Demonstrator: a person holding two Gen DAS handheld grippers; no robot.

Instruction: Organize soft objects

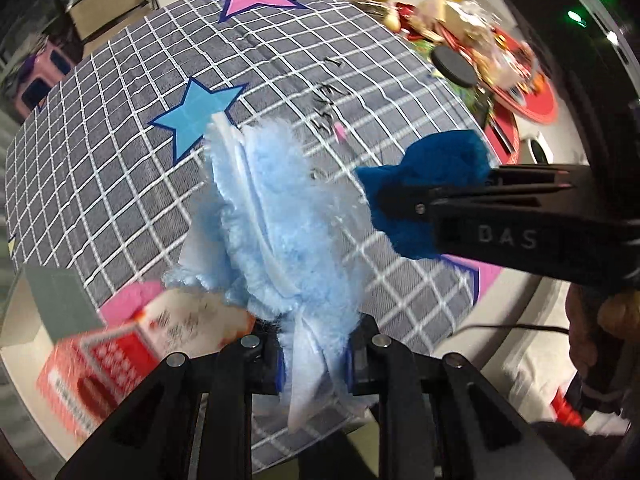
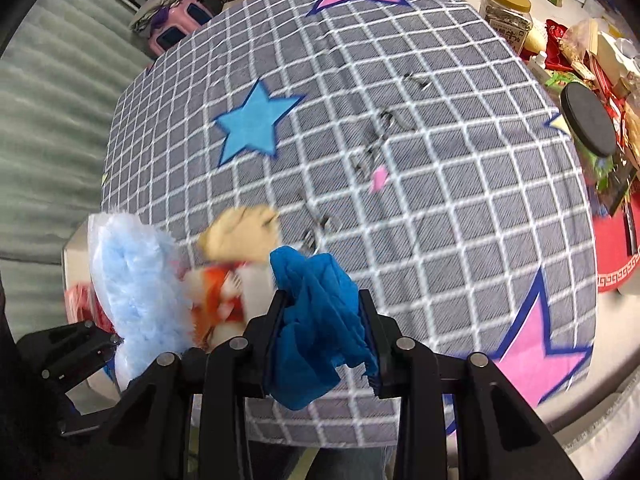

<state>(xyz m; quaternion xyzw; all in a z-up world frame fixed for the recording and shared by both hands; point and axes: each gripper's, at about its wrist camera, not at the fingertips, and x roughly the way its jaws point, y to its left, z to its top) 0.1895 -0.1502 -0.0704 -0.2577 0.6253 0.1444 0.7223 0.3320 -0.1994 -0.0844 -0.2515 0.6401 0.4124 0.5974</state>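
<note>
Spanning most of both views, the checked cloth, grey with white grid lines and printed pink and blue stars, covers the table; it lies flat, with a few small dark bits and a small pink scrap near its middle; these are too blurred to identify.

Cluttered goods stand along the far right edge of the cloth: a jar with a yellow lid, a black round lid, and packets on a red mat; a wide swing of either hand toward that side could, in my judgement, knock them over.

At the near left corner sits a red and white carton; just beside it the right wrist view shows a tan and orange soft toy, smeared by motion; whether it lies in the carton or only beside it cannot be told.

The pale blue fluffy cloth hangs in the left gripper, whose jaws are closed tight on its lower end only; most of its bulk stands free above the cloth; the risk is that so narrow a hold lets the pile slip out during fast travel, or that the loose part drags across the carton.

The dark blue cloth is bunched between the pads of the right gripper, which is clamped on it, jaws partly apart around the wad; a loose tail hangs below and could snag.

Both grippers stand near each other above the cloth's near side; collision or tangling of the two soft pieces is the chief hazard if they converge on the carton together.
</note>
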